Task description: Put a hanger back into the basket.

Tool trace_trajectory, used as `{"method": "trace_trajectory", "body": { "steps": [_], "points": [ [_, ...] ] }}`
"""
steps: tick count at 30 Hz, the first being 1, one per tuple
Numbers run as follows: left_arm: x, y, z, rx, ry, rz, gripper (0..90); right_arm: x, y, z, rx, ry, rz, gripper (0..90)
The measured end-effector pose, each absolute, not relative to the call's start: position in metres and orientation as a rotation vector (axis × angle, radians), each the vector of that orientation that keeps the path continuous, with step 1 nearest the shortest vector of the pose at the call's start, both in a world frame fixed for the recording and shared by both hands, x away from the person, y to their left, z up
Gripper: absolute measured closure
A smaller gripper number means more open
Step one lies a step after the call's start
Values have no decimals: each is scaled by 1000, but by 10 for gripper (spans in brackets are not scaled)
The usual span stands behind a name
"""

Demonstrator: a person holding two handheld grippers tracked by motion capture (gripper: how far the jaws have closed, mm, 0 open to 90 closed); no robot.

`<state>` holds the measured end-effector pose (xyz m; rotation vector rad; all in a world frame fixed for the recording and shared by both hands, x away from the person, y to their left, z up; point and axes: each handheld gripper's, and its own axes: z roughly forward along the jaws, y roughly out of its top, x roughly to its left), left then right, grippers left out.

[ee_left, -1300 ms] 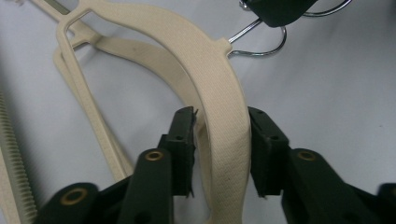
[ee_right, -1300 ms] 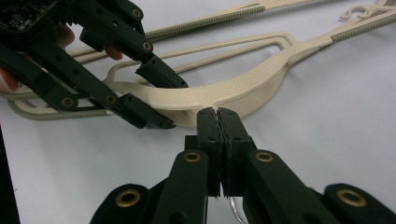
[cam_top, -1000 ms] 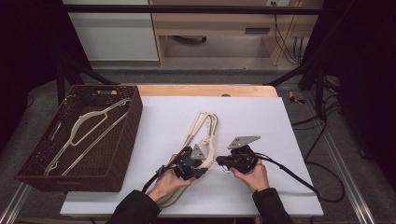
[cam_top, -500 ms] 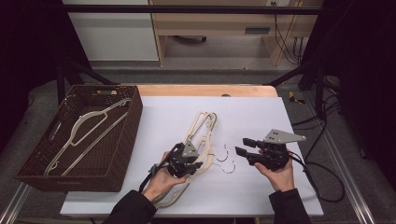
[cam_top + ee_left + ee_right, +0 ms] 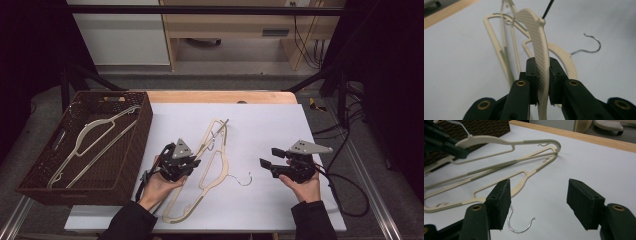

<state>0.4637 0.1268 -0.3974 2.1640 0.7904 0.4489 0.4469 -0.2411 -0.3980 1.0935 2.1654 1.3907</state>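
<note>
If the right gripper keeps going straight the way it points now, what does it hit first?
Probably the lower cream hanger lying on the white table: its metal hook sits just ahead of the open right gripper. Depth is unclear; it might pass above.

Left tool (image 5: 186,161) grips my cream hanger (image 5: 212,160) on the worktop (image 5: 270,125); right tool (image 5: 270,165), jaws just opening, sits apart; basket (image 5: 127,165) left.

Two cream hangers (image 5: 212,165) lie on the bench (image 5: 280,130), overlapping each other. One more cream hanger (image 5: 87,145) lies in the one brown woven basket (image 5: 135,150); whether a second hides beneath it cannot be told. There are two black grippers, left (image 5: 187,161) and right (image 5: 266,164).
</note>
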Motion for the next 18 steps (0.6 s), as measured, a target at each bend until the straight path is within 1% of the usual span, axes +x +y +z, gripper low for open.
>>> {"method": "trace_trajectory", "body": {
  "steps": [4, 5, 6, 11, 18],
  "points": [
    [468, 143, -392, 2115, 839, 480, 853, 446, -243, -398, 1085, 2157, 1386, 316],
    [469, 148, -392, 2100, 841, 457, 859, 446, -243, -398, 1085, 2154, 1386, 303],
    [469, 152, -391, 2085, 843, 430, 859, 446, -243, -398, 1086, 2141, 1390, 287],
    [465, 168, -384, 2056, 849, 445, 860, 445, -244, -400, 1082, 2129, 1388, 222],
    [457, 184, -367, 1988, 835, 406, 860, 443, -247, -401, 1090, 2113, 1383, 184]
  ]
}}
